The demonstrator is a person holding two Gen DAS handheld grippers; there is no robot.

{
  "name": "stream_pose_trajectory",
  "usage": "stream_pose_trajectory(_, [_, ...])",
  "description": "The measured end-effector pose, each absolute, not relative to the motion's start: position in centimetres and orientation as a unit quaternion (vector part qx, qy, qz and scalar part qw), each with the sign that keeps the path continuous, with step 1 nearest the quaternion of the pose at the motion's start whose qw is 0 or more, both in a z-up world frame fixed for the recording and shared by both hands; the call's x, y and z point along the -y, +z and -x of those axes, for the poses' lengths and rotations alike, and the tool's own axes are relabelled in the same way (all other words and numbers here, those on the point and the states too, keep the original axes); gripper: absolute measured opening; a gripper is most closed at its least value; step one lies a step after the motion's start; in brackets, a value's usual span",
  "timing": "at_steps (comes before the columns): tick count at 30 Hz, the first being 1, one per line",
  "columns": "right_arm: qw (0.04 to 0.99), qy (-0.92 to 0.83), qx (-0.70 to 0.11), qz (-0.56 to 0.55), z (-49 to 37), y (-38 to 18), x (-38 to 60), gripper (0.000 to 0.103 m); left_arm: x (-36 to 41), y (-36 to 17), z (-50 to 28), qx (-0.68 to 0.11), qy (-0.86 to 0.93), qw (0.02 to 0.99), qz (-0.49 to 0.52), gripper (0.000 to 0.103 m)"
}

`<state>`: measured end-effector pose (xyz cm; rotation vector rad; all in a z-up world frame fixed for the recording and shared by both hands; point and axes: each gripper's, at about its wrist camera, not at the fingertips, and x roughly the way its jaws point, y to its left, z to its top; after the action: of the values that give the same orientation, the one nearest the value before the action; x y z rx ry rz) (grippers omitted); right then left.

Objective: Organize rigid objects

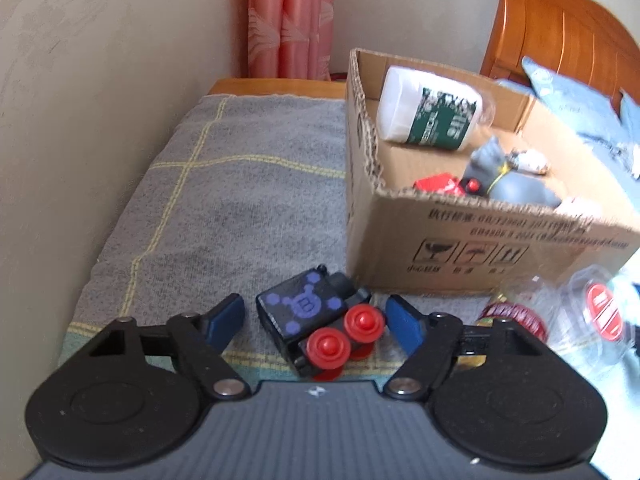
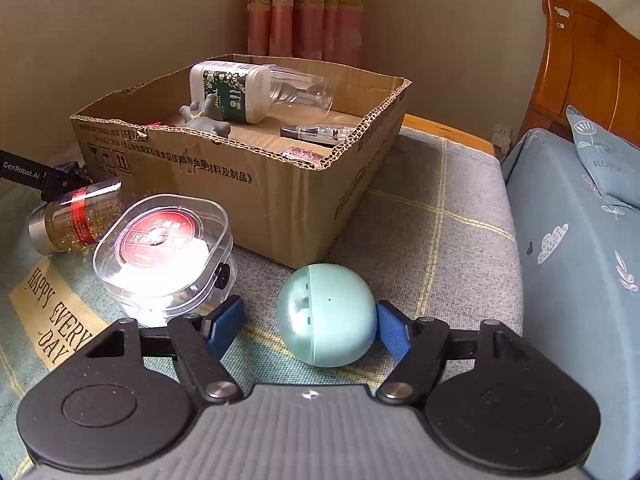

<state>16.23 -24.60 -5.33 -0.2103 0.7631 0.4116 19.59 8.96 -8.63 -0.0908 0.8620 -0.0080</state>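
Both grippers, left and right, are straddling a toy block and green egg on the blanket, jaws not gripping yet; next, squeezing, then lifting into the box.

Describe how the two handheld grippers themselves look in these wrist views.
Both look alike: the left gripper and right gripper have blue pads on black linkage arms with silver pivot pins, two round black discs, and a ribbed grey body. White "GenRobot.AI" lettering marks the left one where it shows in the right wrist view.
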Motion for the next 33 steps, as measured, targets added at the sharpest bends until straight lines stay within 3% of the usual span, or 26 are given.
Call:
stream_pose_trajectory(8, [0.896,0.214,-0.374,0.108,-15.1,-5.1,24.0,0.069,-8.2,-8.9,-20.6,-0.417,-0.045,0.907,0.028,0.079])
stream_pose_trajectory(10, [0.895,0.216,-0.374,0.111,-14.8,-5.1,24.0,0.069,-8.2,-8.9,-20.5,-0.416,-0.049,0.908,0.026,0.078])
stream_pose_trajectory(12, [0.896,0.213,-0.374,0.111,-14.8,-5.0,24.1,0.069,-8.2,-8.8,-20.3,-0.416,-0.04,0.908,0.022,0.068])
stream_pose_trajectory(23, [0.897,0.208,-0.375,0.107,-14.8,-5.0,24.3,0.062,-8.5,-8.4,-17.4,-0.429,-0.081,0.9,0.007,0.067])
stream_pose_trajectory(26, [0.897,0.209,-0.377,0.102,-14.9,-5.0,24.4,0.062,-8.3,-8.5,-16.3,-0.427,-0.119,0.896,-0.022,0.067])
stream_pose_trajectory(29, [0.898,0.204,-0.377,0.102,-15.1,-4.9,24.3,0.062,-8.1,-8.4,-15.8,-0.427,-0.093,0.898,-0.045,0.077])
stream_pose_trajectory(33, [0.899,0.199,-0.377,0.104,-15.3,-4.9,24.2,0.062,-8.3,-8.3,-15.2,-0.432,-0.081,0.897,-0.041,0.078])
